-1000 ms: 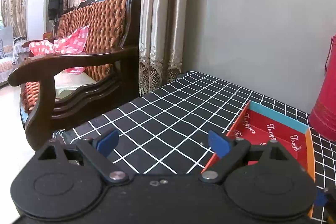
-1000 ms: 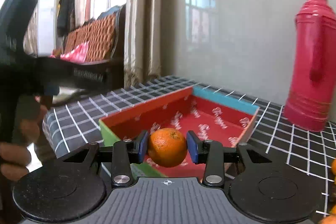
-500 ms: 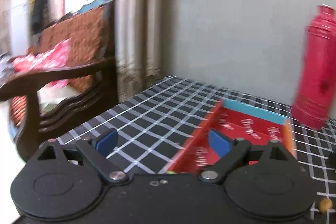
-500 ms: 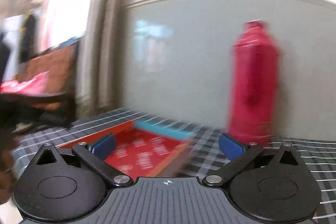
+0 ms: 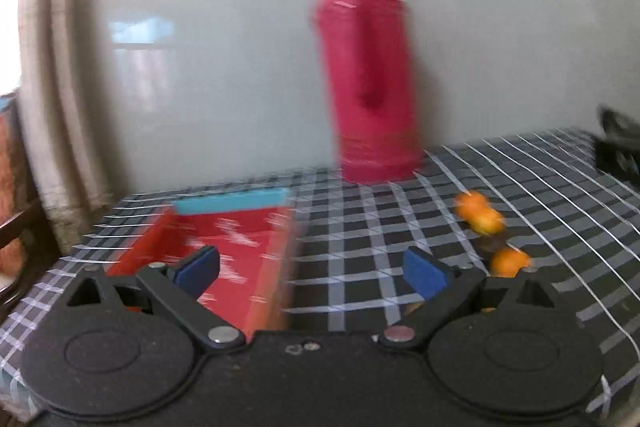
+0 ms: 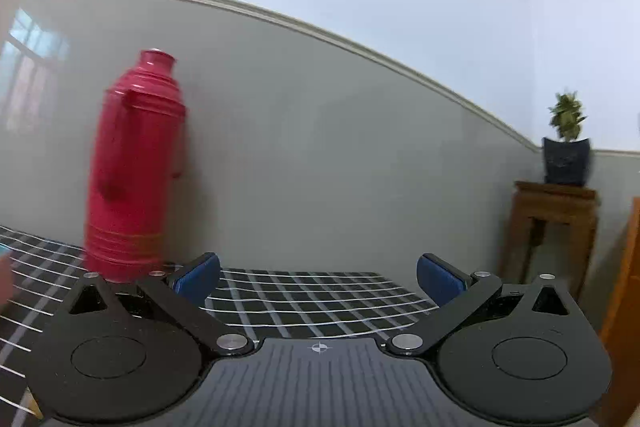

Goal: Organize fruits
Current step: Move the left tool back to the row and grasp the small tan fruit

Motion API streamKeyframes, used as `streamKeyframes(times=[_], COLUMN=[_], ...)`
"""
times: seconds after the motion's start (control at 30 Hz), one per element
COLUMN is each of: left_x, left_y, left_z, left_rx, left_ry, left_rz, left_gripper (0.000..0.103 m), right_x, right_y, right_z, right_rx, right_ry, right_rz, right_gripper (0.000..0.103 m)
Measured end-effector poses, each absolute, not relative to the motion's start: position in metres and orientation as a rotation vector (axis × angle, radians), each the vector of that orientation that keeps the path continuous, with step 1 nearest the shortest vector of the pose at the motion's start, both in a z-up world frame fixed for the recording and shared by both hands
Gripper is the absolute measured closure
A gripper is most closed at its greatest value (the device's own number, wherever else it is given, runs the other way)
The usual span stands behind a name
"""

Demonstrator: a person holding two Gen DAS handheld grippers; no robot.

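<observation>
In the left wrist view a red tray (image 5: 224, 247) with a blue far wall lies on the checked tablecloth, low and left. Several small oranges (image 5: 486, 221) lie in a line on the cloth to its right, one (image 5: 508, 263) close to my right fingertip. My left gripper (image 5: 310, 273) is open and empty, above the tray's right edge. My right gripper (image 6: 318, 279) is open and empty, held over the cloth and facing the wall. No fruit shows in the right wrist view. The left view is motion-blurred.
A tall red thermos (image 5: 370, 75) stands at the back by the wall; it also shows in the right wrist view (image 6: 132, 171). A potted plant (image 6: 566, 147) sits on a wooden stand (image 6: 552, 227) beyond the table's right edge. A curtain (image 5: 56, 87) hangs at left.
My right gripper has opened and let go of the orange it held over the tray, then swung right. My left gripper has swung right from the armchair toward the tray and oranges.
</observation>
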State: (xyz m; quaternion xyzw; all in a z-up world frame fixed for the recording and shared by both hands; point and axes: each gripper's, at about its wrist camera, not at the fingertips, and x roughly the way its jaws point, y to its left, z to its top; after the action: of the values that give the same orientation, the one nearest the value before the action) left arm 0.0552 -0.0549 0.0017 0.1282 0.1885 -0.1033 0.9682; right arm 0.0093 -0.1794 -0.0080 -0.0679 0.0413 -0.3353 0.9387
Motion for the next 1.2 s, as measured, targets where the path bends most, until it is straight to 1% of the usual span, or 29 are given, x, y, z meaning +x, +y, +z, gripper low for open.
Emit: streamKeyframes(times=[0.07,0.23,0.3,0.33,0.4,0.53,0.57,0.7,0.77,0.8,0.83,1.0,1.2], left_x=[0.054,0.060,0.064,0.063,0.066,0.070,0.071,0.073,0.071,0.071,0.071,0.074,0.069], left_y=[-0.068,-0.085,-0.088,-0.085,-0.086,-0.093,-0.095,-0.098,-0.098,-0.098,-0.099,-0.096,-0.089], left_z=[-0.007,-0.025,-0.031,-0.033,-0.038,-0.045,-0.047,-0.054,-0.054,-0.055,-0.055,-0.053,-0.040], left_rx=[0.290,0.343,0.348,0.346,0.349,0.347,0.350,0.350,0.343,0.343,0.349,0.325,0.318], left_ry=[0.398,0.426,0.446,0.459,0.480,0.498,0.504,0.526,0.524,0.520,0.519,0.532,0.450], left_rz=[-0.250,-0.260,-0.266,-0.272,-0.281,-0.308,-0.314,-0.342,-0.356,-0.351,-0.340,-0.343,-0.267], left_gripper=[0.025,0.031,0.039,0.041,0.048,0.050,0.053,0.072,0.078,0.086,0.088,0.088,0.088], right_x=[0.004,-0.009,-0.015,-0.018,-0.025,-0.024,-0.024,-0.023,-0.021,-0.021,-0.020,-0.016,-0.014], right_y=[-0.188,-0.200,-0.207,-0.210,-0.213,-0.215,-0.214,-0.211,-0.209,-0.209,-0.208,-0.208,-0.206], right_z=[-0.009,-0.007,-0.005,-0.004,-0.002,0.002,0.002,0.004,0.004,0.004,0.004,0.004,0.002], right_rx=[-0.136,-0.112,-0.094,-0.087,-0.072,-0.057,-0.057,-0.054,-0.057,-0.060,-0.061,-0.061,-0.068], right_ry=[0.095,0.097,0.094,0.093,0.091,0.095,0.096,0.098,0.098,0.097,0.097,0.110,0.116], right_rz=[-0.679,-0.664,-0.659,-0.657,-0.646,-0.619,-0.613,-0.588,-0.583,-0.582,-0.581,-0.563,-0.555], right_gripper=[0.000,0.000,0.000,0.000,0.000,0.000,0.000,0.000,0.000,0.000,0.000,0.000,0.000])
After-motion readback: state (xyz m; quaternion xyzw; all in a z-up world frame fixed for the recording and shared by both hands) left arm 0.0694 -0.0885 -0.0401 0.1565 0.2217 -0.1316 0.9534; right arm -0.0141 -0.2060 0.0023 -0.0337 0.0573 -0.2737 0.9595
